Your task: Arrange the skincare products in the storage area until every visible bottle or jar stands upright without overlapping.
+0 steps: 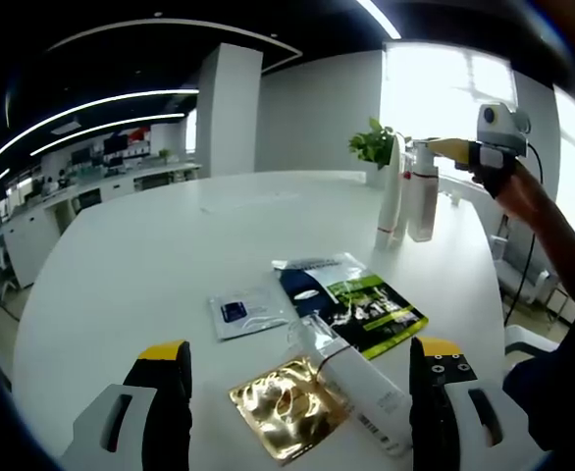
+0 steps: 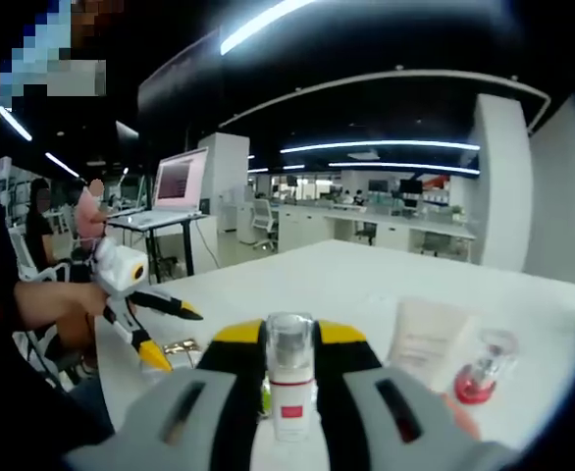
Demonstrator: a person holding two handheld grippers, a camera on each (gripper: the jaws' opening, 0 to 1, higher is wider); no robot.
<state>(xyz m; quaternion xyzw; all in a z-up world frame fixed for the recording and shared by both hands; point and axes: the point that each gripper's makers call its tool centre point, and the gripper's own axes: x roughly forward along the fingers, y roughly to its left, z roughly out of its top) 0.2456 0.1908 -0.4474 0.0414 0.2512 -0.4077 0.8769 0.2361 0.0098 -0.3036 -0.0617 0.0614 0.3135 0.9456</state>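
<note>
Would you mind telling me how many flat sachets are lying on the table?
3: a gold sachet nearest the left claw, a small white sachet beyond it, and a dark green-printed sachet beside that. Others may be hidden.

Gold foil sachet [image 1: 289, 404], green-black packet [image 1: 361, 304], white table [image 1: 150, 265]

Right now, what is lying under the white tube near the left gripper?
The white tube lies on its side, its clear cap end resting over the green and black sachet, beside the gold foil sachet. Whatever lies beneath its body is hidden.
</note>
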